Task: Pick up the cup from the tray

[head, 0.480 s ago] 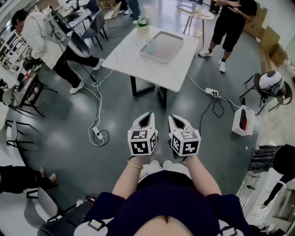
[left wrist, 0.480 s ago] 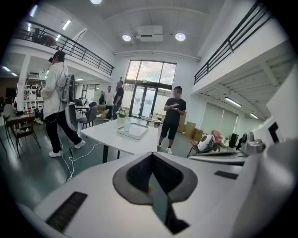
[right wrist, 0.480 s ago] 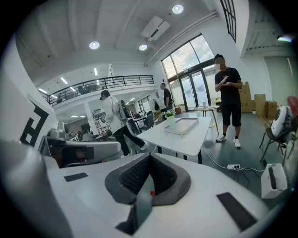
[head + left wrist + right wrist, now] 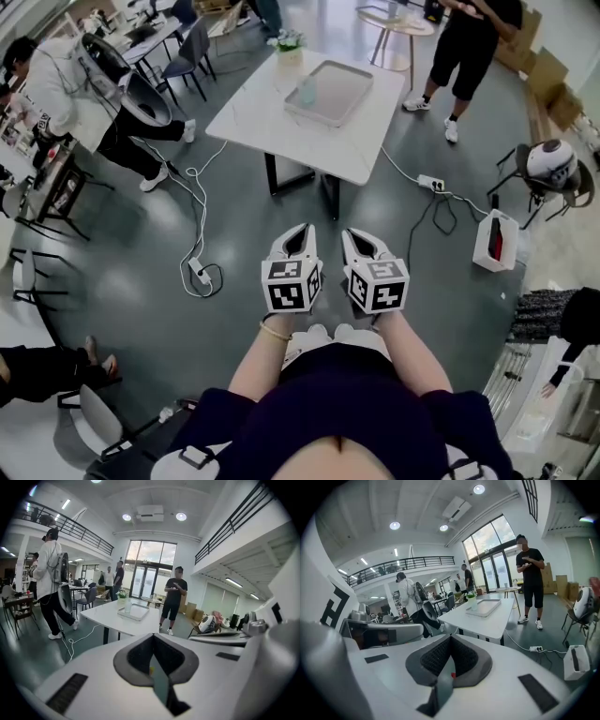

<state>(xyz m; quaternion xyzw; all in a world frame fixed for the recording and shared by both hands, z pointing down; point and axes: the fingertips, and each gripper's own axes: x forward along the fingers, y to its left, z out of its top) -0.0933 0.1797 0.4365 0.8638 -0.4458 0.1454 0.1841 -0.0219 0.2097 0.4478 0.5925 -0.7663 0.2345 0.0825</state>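
My left gripper [image 4: 298, 236] and right gripper [image 4: 362, 242] side by side above the grey floor [image 4: 234, 225], both sets of fingers pressed together on nothing, well ahead the white rectangular counter [image 4: 361, 155], pale translucent cup [image 4: 307, 92] standing inside the shallow grey tray [image 4: 347, 94], by its left edge

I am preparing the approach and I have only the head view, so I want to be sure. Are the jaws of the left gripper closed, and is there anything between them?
Observer: The left gripper view shows the left gripper with its jaws together and nothing between them.
Operator: And the right one?
Observer: The right gripper view shows the same for the right gripper: jaws together, empty.
Operator: From above I cannot judge the cup. Is it upright?
Observer: Yes. In the left gripper view the cup stands upright at the left end of the tray, with a potted plant behind it.
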